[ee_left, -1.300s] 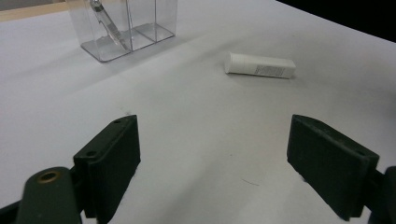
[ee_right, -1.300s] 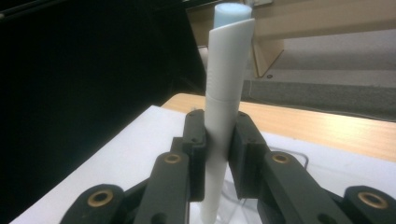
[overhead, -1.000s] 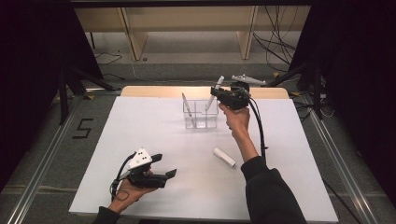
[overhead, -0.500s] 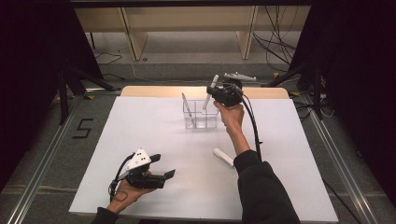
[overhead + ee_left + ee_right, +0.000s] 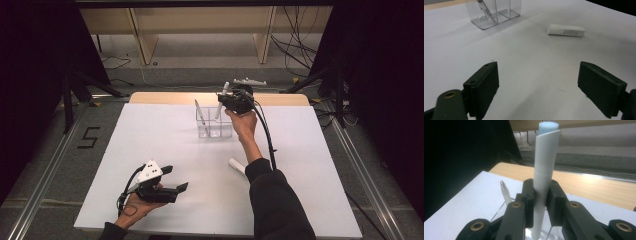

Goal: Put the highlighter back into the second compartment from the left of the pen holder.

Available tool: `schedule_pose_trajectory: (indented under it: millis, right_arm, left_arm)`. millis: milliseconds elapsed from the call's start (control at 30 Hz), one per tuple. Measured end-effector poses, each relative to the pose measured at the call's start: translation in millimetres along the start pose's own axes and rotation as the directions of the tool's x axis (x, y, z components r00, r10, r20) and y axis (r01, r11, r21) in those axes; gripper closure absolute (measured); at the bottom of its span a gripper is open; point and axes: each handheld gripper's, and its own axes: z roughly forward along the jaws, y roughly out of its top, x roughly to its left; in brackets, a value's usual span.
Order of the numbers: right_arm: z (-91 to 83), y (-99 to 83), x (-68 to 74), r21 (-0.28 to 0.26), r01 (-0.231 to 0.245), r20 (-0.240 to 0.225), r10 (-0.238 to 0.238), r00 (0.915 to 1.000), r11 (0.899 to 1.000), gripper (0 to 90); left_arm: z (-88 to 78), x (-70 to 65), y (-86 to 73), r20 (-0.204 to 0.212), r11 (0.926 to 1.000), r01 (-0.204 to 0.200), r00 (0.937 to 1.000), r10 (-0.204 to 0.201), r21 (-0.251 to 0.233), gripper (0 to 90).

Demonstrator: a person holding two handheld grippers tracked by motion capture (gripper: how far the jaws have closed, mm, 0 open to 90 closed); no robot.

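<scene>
Right gripper [image 5: 226, 101], upper centre of the high view, is clamped on a white tube [image 5: 544, 177] and holds it over the clear organizer [image 5: 214, 122] at the far middle of the white table [image 5: 310, 165]. In the right gripper view the tube runs straight up the middle of the frame, pinched low between the two black jaws, its pale blue end at the top edge and its lower end dropping toward the clear box at the bottom. So the long axis is near upright, leaning slightly in the high view, and the box lies directly under the fingers: the coming move looks like a straight lowering along that axis into one compartment. Which compartment it lines up with I can't tell, since the clear walls are hard to read. One pen-like stick [image 5: 199, 112] already leans in the left section of the box. A second white tube [image 5: 565, 30] lies flat on the table, upper right in the left gripper view, long axis roughly across the frame, well apart from the box. Left gripper [image 5: 172, 181], lower left of the high view, hangs slack with jaws spread wide and nothing between them; it faces that lying tube but is not close. The right hand is much nearer the box.
</scene>
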Motion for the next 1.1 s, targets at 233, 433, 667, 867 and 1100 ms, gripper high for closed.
schedule_pose_trajectory:
  millis: [233,433,667,867,1100]
  right_arm:
    - [7.1,-4.6,3.3,0.031,0.014,0.000,-0.014,0.9999,0.999,78.3]
    - [9.9,-7.0,3.4,0.050,0.014,0.005,-0.015,0.9999,0.999,78.2]
    - [12.7,-9.7,4.9,0.078,0.018,0.000,-0.018,0.9998,0.997,78.0]
    - [13.1,-11.0,3.6,0.095,0.010,-0.015,-0.009,0.9999,0.995,69.5]
    - [4.4,-7.3,2.9,0.094,-0.002,-0.031,0.004,0.9995,0.996,55.5]
  left_arm:
    - [-0.4,0.3,0.0,0.000,1.0000,-0.003,1.0000,0.003,0.002,16.9]
    - [-0.3,0.1,0.3,-0.006,1.0000,0.000,1.0000,0.000,-0.004,16.9]
    - [0.3,-0.3,0.0,-0.003,1.0000,0.000,1.0000,0.000,0.002,16.8]
    - [0.3,0.2,-0.1,-0.003,1.0000,0.000,1.0000,0.000,0.004,16.6]
    - [0.7,0.2,-0.2,-0.004,0.9999,-0.008,1.0000,0.008,0.010,16.6]
